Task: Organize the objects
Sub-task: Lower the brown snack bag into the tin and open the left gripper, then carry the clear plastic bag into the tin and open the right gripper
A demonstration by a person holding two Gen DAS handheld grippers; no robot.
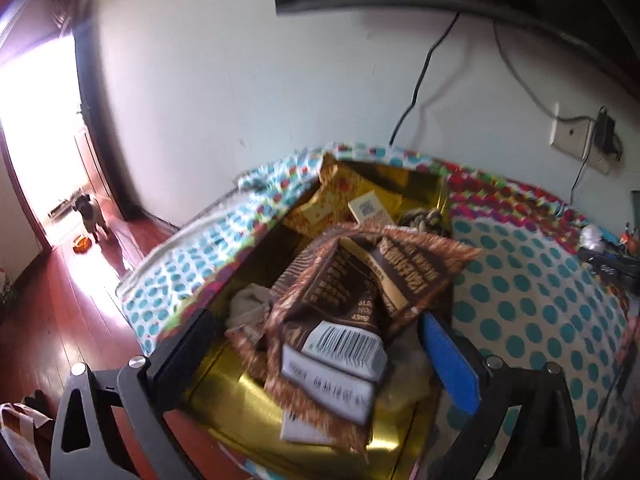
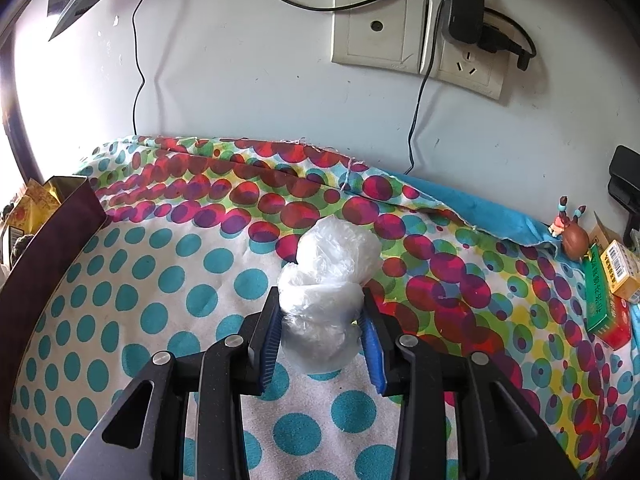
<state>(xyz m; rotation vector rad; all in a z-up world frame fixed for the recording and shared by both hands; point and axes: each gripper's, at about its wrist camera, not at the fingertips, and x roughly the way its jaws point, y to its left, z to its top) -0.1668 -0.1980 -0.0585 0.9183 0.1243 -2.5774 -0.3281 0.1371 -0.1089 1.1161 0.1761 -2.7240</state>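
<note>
In the left wrist view my left gripper [image 1: 316, 320] is open above a gold-lined box [image 1: 240, 400]. Brown snack packets [image 1: 352, 300] lie in the box between the fingers, untouched as far as I can tell. Yellow packets [image 1: 340, 196] lie at the box's far end. In the right wrist view my right gripper [image 2: 320, 304] is shut on a crumpled white plastic bag [image 2: 328, 284] over the polka-dot cloth [image 2: 160, 280]. The bag also shows far right in the left view [image 1: 592, 238].
The box's dark wall [image 2: 52, 240] is at the left in the right wrist view. A green and red box [image 2: 604, 304], a yellow box [image 2: 622, 276] and a small figurine [image 2: 572, 236] sit at the right. A wall socket [image 2: 416, 36] with cables is behind. A dog [image 1: 92, 216] stands in the doorway.
</note>
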